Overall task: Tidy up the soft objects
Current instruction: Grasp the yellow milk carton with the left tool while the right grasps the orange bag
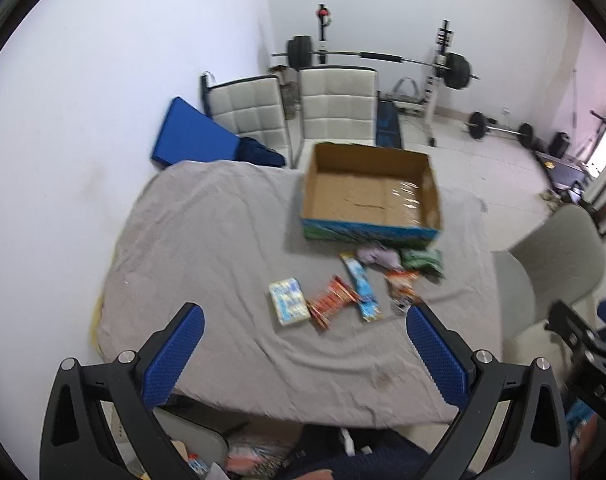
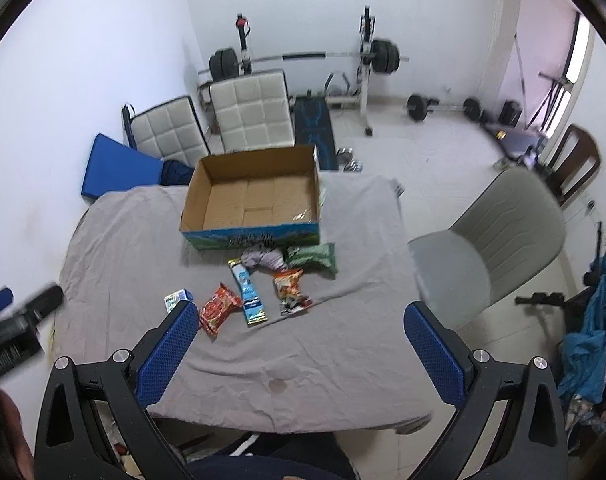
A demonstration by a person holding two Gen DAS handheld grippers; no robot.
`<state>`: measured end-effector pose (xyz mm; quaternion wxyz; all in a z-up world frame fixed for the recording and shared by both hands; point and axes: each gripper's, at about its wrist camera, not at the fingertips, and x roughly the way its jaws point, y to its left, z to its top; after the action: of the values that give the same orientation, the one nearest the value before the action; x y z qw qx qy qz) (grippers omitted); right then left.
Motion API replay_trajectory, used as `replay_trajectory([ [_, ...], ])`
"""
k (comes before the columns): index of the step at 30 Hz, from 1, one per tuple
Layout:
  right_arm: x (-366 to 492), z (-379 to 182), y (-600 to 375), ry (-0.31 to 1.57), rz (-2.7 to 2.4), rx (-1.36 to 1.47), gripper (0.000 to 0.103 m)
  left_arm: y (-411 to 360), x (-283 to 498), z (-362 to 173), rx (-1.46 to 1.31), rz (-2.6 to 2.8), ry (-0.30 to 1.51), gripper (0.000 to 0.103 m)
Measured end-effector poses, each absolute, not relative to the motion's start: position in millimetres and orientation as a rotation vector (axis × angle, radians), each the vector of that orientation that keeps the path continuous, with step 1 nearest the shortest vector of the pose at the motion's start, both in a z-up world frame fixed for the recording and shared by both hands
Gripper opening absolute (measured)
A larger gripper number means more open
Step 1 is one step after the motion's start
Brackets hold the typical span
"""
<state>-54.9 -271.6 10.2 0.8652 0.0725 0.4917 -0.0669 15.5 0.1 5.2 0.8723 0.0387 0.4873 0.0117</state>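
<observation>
Both tongs wide open, holding nothing, hovering above the near edge of the tabletop (image 2: 123, 248), which is draped in grey cloth. Left tongs (image 1: 305, 320), right tongs (image 2: 301, 316). Soft stuff sits in a loose cluster ahead of me, mid-tabletop, just in front of the empty cardboard box (image 2: 255, 196): tissue pack (image 1: 289, 301) furthest left, red snack packet (image 2: 217, 308), long blue sachet (image 2: 249, 296), orange snack packet (image 2: 289, 288), crumpled lilac cloth (image 2: 263, 259) and green pouch (image 2: 313, 258) right against the box front. Key relation: the cluster lies straight ahead of both tongs, box directly beyond it, so every pick is a forward reach and then a short carry forward. The blue sachet's long axis runs roughly away from me, toward the box. My call: the left tongs are nearer the tissue pack, the right tongs nearer the orange packet and green pouch. Nothing in the box yet, task looks barely started
</observation>
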Motion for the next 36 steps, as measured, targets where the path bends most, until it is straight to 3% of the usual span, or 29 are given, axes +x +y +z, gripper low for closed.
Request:
replay_trajectory([
  [6, 16, -83, -275, 1.213, -0.076, 0.171, 0.103, 49, 80, -55, 0.020, 0.131, 1.128, 0.103],
  [18, 134, -318, -277, 1.525, -0.132, 0.176, 0.103, 99, 165, -293, -0.186, 0.177, 1.612, 0.102],
  [27, 166, -398, -277, 1.640, -0.170, 0.187, 0.100, 79, 190, -384, -0.196, 0.105, 1.768, 0.102],
  [30, 167, -415, -273, 1.659, -0.178, 0.186, 0.092, 74, 192, -397, -0.179, 0.111, 1.786, 0.092],
  [32, 168, -428, -271, 1.675, -0.187, 0.178, 0.075, 73, 193, -403, -0.187, 0.105, 1.791, 0.079],
  [33, 168, -435, -271, 1.681, -0.195, 0.172, 0.071, 72, 193, -404, -0.203, 0.096, 1.788, 0.075],
  [34, 169, -439, -271, 1.684, -0.198, 0.171, 0.065, 72, 193, -404, -0.215, 0.086, 1.784, 0.062],
  [36, 167, -446, -274, 1.671, -0.189, 0.215, 0.052, 71, 194, -402, -0.209, 0.089, 1.781, 0.060],
])
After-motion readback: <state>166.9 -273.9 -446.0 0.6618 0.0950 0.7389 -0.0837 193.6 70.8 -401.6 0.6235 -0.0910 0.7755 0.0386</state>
